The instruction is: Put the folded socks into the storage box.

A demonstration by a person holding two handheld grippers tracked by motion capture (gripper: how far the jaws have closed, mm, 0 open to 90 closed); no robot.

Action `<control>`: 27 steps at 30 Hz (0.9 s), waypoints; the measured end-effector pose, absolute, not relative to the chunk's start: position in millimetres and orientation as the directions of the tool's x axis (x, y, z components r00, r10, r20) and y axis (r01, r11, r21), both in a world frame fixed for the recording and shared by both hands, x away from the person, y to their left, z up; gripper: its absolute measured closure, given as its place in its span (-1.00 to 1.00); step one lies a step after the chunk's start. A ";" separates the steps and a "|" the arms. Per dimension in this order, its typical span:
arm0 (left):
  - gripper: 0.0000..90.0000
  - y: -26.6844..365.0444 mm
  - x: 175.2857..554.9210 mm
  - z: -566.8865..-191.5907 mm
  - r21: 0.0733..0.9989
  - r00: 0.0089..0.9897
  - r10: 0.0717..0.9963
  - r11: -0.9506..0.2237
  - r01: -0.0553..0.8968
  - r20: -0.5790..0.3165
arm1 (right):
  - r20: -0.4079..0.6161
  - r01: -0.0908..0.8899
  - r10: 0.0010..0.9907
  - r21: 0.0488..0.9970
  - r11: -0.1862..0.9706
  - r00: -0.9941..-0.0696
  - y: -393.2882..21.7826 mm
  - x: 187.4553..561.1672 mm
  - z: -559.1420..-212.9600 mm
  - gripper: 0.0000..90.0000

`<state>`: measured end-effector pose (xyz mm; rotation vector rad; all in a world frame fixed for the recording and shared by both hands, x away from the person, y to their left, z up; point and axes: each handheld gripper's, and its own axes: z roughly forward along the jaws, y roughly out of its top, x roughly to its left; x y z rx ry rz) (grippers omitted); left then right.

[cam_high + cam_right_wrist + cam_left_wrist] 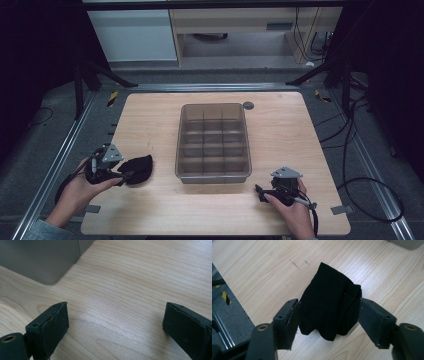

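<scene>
High view: a wooden table (150, 120) carries a clear plastic bin (213, 143) at its centre, divided by partitions into rows of small compartments, none of which can be seen to hold anything. A small grey round disc (248, 105) lies on the table just beyond the bin's far right corner. Dark floor, metal rails and loose cables surround the table. A black sock (136, 169), bunched into a folded wad, lies on the table near its left front part, to the left of the bin and apart from it; bare tabletop lies between sock and bin. The left gripper (121, 176), held in the person's left hand (80, 187), is at the sock's near edge. In the left gripper view the sock (329, 302) sits between the two black jaws, which stand partly closed, both pads against the fabric's sides and pinching it; the wad rests on the wood. The right gripper (259, 190), in the right hand (295, 210), rests low at the table's front right, just off the bin's near right corner. In the right gripper view its jaws are spread wide with bare wood between them, and the bin's corner (45, 262) shows ahead at the upper left.
</scene>
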<state>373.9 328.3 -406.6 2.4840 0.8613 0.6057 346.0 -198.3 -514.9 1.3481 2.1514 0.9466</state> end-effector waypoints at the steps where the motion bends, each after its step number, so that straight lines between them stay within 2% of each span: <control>1: -0.22 327.7 374.1 -406.9 0.535 0.712 0.655 -0.708 0.460 0.254 | -0.001 0.607 0.900 0.738 0.295 -0.436 -198.3 346.0 -514.9 -0.85; 5: -0.06 322.3 374.9 -410.0 0.525 0.737 0.636 -0.719 0.456 0.231 | -0.001 0.606 0.899 0.738 0.297 -0.438 -198.4 346.1 -514.9 -0.85; 9: -0.06 320.0 379.1 -407.3 0.522 0.751 0.610 -0.739 0.425 0.252 | -0.001 0.606 0.898 0.738 0.297 -0.439 -198.5 346.2 -514.9 -0.85; 15: -0.22 322.8 384.7 -412.2 0.515 0.752 0.609 -0.743 0.428 0.253 | -0.002 0.606 0.898 0.738 0.298 -0.440 -198.5 346.3 -514.9 -0.85; 17: -0.32 322.6 385.3 -415.1 0.515 0.756 0.604 -0.745 0.424 0.251 | -0.001 0.605 0.897 0.738 0.299 -0.441 -198.5 346.4 -514.9 -0.85; 18: -0.41 320.7 388.0 -424.5 0.494 0.783 0.574 -0.766 0.412 0.237 | -0.003 0.604 0.896 0.738 0.301 -0.443 -198.5 346.7 -514.9 -0.85; 21: -0.51 318.7 392.8 -438.3 0.462 0.791 0.561 -0.784 0.414 0.243 | -0.002 0.605 0.898 0.738 0.299 -0.441 -198.2 346.6 -514.9 -0.85; 27: -0.51 316.4 393.8 -447.4 0.462 0.788 0.570 -0.778 0.427 0.233 | -0.002 0.606 0.898 0.737 0.299 -0.440 -197.5 345.8 -514.8 -0.84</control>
